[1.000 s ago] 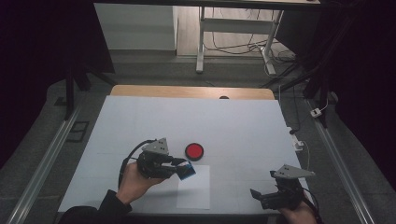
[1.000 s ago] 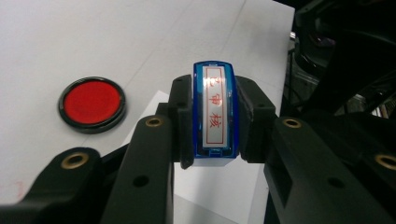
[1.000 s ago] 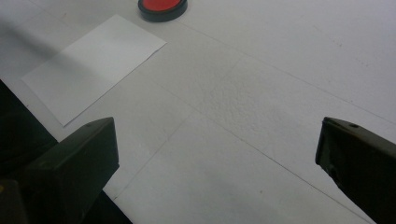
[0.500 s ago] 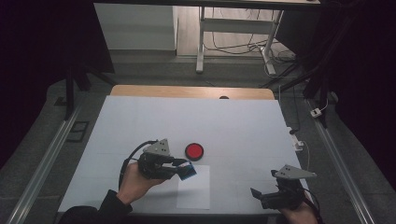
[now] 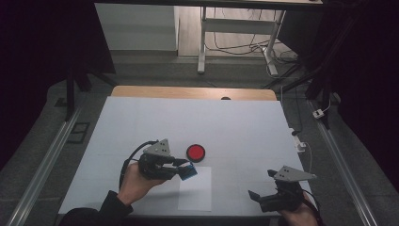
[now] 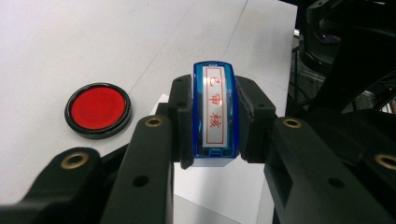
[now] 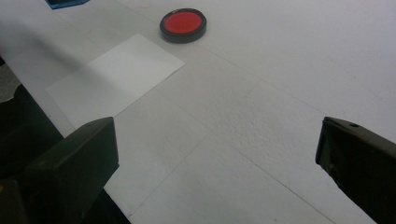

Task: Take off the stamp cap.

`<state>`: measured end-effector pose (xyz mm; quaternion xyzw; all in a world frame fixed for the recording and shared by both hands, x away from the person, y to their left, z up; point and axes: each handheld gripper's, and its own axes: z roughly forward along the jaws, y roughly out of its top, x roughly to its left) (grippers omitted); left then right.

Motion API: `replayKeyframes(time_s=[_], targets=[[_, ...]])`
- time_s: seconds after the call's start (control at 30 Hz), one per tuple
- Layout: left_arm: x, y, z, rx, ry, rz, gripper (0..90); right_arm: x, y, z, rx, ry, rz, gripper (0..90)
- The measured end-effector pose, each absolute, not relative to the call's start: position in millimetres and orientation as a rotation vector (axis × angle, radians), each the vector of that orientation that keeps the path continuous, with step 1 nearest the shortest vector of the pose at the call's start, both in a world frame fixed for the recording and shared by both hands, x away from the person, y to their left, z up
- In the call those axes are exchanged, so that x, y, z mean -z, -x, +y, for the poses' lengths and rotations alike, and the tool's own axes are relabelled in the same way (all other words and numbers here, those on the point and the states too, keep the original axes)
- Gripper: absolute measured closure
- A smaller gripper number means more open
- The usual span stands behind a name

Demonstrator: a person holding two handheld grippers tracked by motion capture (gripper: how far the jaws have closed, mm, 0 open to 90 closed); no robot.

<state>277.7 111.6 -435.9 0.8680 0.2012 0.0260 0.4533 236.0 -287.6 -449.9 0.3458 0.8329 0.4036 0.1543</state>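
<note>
Two tools are at work: the left tool (image 5: 187, 170) clamps the blue stamp (image 6: 215, 114), probably due next onto the red ink pad (image 5: 195, 152), while the right tool (image 5: 263, 189) gapes empty.

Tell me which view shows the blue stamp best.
Left gripper view: the blue stamp sits close up between the left gripper's pads, red characters legible. High view shows it small at the jaw tips. Right gripper view catches just a blue corner at the top edge.

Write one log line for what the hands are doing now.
left gripper: shut on blue rectangular plastic stamp | right gripper: open | round red ink pad: on table
</note>
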Motion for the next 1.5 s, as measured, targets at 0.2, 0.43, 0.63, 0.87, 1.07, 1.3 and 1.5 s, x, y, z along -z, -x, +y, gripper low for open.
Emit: replayKeyframes(time_s=[0.2,0.43,0.63,0.87,1.07,1.3,1.5], targets=[[435,-278,112,-0.067,-2.145,0.486,69.8,450,-237,-281,-1.179,-0.915,2.403,0.0],[434,-278,114,-0.078,-2.138,0.48,69.8,451,-239,-274,-1.238,-0.89,2.421,0.0],[433,-278,114,-0.092,-2.137,0.476,69.8,452,-241,-266,-1.26,-0.86,2.452,0.0],[433,-279,115,-0.08,-2.136,0.476,69.8,452,-243,-252,-1.316,-0.817,2.504,0.0],[432,-280,116,-0.074,-2.129,0.472,69.9,452,-245,-244,-1.367,-0.811,2.53,0.0],[430,-280,118,-0.064,-2.12,0.453,69.9,455,-249,-226,-1.336,-0.713,2.579,0.0],[429,-281,118,-0.056,-2.115,0.439,69.9,457,-252,-209,-1.323,-0.659,2.651,0.0]])
